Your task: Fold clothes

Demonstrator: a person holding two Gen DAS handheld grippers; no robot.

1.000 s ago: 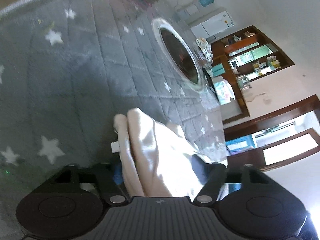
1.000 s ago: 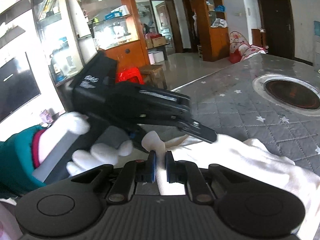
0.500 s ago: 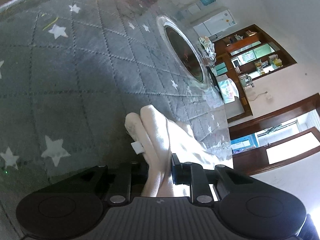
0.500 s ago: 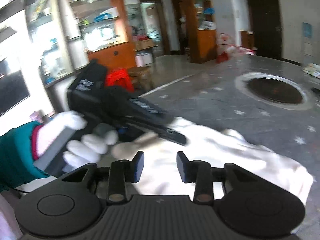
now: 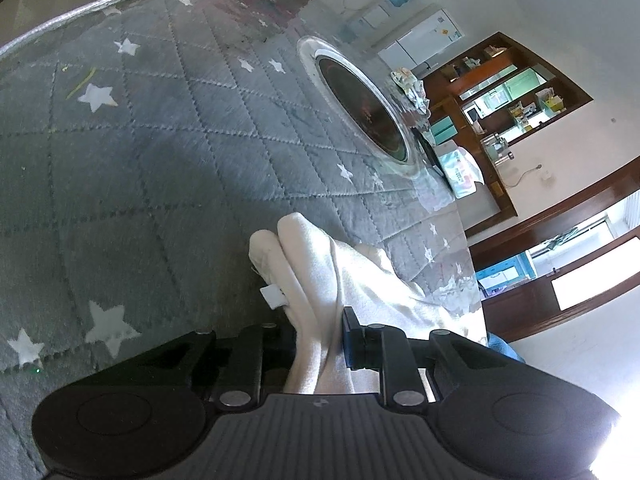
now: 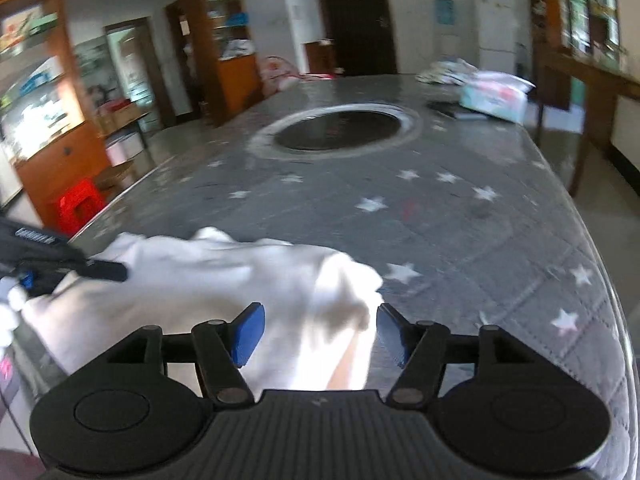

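We pinch the white cloth (image 5: 320, 280) tight in our left gripper (image 5: 318, 344) so it stays put. Our right gripper (image 6: 316, 334) has just been opening wide over the cloth, holding nothing, ready to grab another edge.

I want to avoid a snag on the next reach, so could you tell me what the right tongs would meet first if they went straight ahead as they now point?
Most likely the bunched white cloth garment, which lies directly ahead between the open right tongs, their jaws having just been opening; beyond it lies the grey star-patterned quilted table cover. Depth is uncertain.
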